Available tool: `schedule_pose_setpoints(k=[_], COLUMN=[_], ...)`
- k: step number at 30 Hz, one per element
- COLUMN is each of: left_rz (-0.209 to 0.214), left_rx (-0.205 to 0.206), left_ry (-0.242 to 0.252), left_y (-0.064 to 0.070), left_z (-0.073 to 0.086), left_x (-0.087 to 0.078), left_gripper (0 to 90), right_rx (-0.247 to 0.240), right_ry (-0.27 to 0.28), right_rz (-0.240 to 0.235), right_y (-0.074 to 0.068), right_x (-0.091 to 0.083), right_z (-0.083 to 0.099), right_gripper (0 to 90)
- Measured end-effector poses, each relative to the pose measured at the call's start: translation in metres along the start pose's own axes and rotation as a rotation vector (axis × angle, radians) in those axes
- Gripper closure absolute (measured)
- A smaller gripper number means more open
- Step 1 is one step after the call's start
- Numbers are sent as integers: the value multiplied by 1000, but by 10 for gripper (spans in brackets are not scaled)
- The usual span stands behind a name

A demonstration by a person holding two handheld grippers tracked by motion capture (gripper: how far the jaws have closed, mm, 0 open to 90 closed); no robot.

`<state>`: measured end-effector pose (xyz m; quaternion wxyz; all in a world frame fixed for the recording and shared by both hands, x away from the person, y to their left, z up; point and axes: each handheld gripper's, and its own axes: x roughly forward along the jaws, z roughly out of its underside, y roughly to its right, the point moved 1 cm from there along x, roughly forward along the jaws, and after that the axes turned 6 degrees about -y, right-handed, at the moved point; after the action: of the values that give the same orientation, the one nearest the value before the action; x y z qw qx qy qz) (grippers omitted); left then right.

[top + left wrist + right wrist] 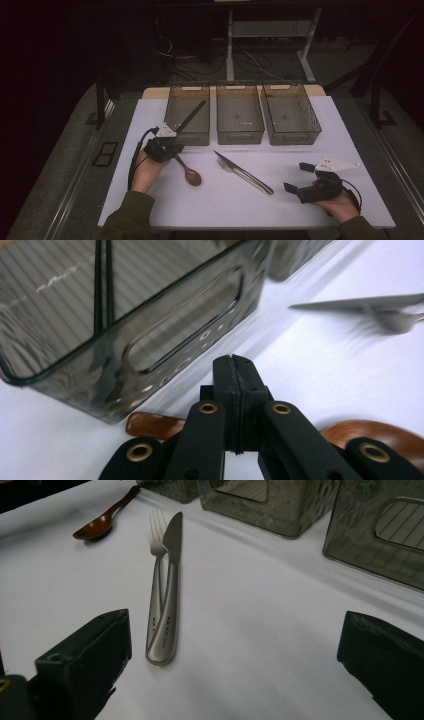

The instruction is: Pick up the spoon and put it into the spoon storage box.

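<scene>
Smoked translucent plastic: three bins in a row at the far side of the white desk (310,210). Left bin (188,113) holds a dark stick, likely chopsticks; the view is too dim to be sure. Left gripper (165,148) sits just before that bin, jaws pressed together with nothing between them, directly above the handle of the wooden spoon (190,173). The spoon looks light, stiff and smooth; best taken mid-handle. Centre: steel knife (170,585) and fork (157,575) lie touching, side by side. Thin, hard, slippery, flat on the desk; grip across the handles. Right gripper (308,180) rests near the desk's edge, jaws wide apart, aimed at the cutlery handles.
</scene>
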<state>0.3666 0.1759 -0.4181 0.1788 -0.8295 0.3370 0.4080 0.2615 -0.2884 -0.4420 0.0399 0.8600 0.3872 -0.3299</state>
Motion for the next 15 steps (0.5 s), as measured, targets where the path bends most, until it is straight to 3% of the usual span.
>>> schedule_pose_setpoints(k=[15], left_rz=[-66], left_rx=[-7], left_ry=[-66], left_y=[-14], left_z=[6], left_x=[26], left_gripper=[892], right_rx=[3], right_ry=[2], right_rz=[2], right_y=[1], right_x=[0], right_z=[0], right_gripper=[12])
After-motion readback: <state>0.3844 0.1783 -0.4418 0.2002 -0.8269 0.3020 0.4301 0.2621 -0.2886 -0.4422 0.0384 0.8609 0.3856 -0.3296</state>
